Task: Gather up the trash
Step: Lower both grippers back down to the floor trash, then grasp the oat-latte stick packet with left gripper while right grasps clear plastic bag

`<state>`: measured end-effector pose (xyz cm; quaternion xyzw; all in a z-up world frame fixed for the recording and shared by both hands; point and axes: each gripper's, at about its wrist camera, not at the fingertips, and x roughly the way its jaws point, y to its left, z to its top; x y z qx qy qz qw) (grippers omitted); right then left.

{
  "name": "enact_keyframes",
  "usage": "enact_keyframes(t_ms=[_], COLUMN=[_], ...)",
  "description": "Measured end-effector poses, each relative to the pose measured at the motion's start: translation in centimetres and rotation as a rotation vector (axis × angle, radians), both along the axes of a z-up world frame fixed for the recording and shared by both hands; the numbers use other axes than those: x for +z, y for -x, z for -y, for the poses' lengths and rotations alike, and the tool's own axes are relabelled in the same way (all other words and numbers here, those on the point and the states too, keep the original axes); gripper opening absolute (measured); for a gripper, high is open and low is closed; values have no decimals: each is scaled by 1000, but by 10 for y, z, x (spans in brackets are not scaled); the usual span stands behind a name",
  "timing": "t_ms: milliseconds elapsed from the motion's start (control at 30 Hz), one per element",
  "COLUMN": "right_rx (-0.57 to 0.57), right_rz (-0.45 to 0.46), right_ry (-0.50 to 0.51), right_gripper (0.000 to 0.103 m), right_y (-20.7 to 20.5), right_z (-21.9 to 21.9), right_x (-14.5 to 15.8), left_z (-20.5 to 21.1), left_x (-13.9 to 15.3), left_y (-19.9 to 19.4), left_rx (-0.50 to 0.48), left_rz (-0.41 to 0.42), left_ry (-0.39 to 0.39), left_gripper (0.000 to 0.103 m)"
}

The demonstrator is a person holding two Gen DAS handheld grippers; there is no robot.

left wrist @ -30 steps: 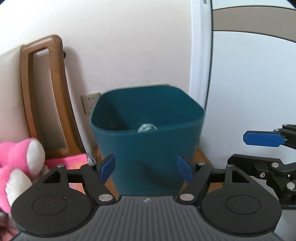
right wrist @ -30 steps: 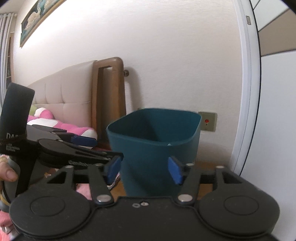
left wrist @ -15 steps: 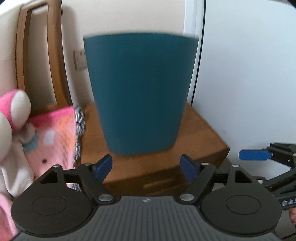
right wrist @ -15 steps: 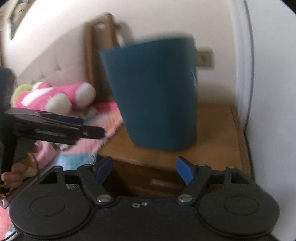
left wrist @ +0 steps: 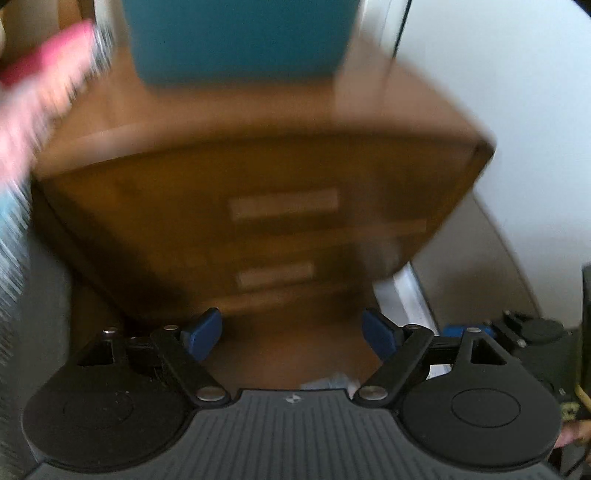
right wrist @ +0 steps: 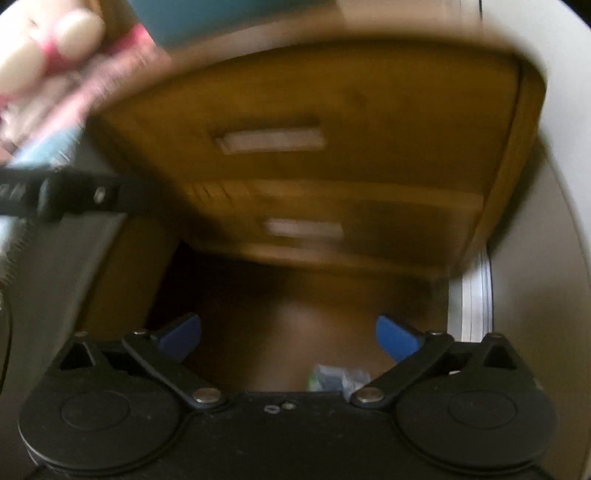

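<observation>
Both views are motion-blurred. The teal bin (left wrist: 240, 40) stands on a wooden nightstand (left wrist: 258, 177); only its base shows in the right wrist view (right wrist: 207, 18). A crumpled whitish wrapper (right wrist: 338, 376) lies on the floor just in front of my right gripper (right wrist: 288, 338), which is open and empty. The wrapper also shows in the left wrist view (left wrist: 327, 382), close under my open, empty left gripper (left wrist: 291, 334). The left gripper's arm crosses the right wrist view at the left (right wrist: 66, 195).
The nightstand has two drawers with pale handles (right wrist: 271, 140). A pink blanket (left wrist: 33, 99) and pink plush toy (right wrist: 48, 40) lie on the bed at the left. A white wall (left wrist: 517, 92) and baseboard (right wrist: 476, 299) stand at the right.
Both grippers have dropped from bin height down to near the floor, now facing the nightstand's drawers. The bin slid up to the top of both views. A wrapper on the floor came into view.
</observation>
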<state>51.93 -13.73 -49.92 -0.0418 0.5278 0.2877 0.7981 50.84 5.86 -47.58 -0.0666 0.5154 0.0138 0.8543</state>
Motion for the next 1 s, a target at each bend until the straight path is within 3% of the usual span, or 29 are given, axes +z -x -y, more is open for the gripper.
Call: enact_keyframes(t_ms=[233,500,667,833,1000], right_rx=[-162,-178,-152,-89,-43], right_rz=[-153,-268,-345,-383,-380], right_ry=[85,154,178,231,280], right_gripper=[101,100,98,95,87], right_y=[-14,-30,-34,-34,-36], right_z=[28,30,15,-2,-9], right_x=[-86,-155,-195,-230,-256], left_z=[14,18,23,21,40], left_x=[-123,-236,-300,-353,-379], left_y=[17,43,51,58,65], left_rx=[32,147,190,278,190], left_rz=[-231,-521,-636,-739,-740], left_ry=[2,89,68,130,113], left_gripper=[83,83,83,83,83])
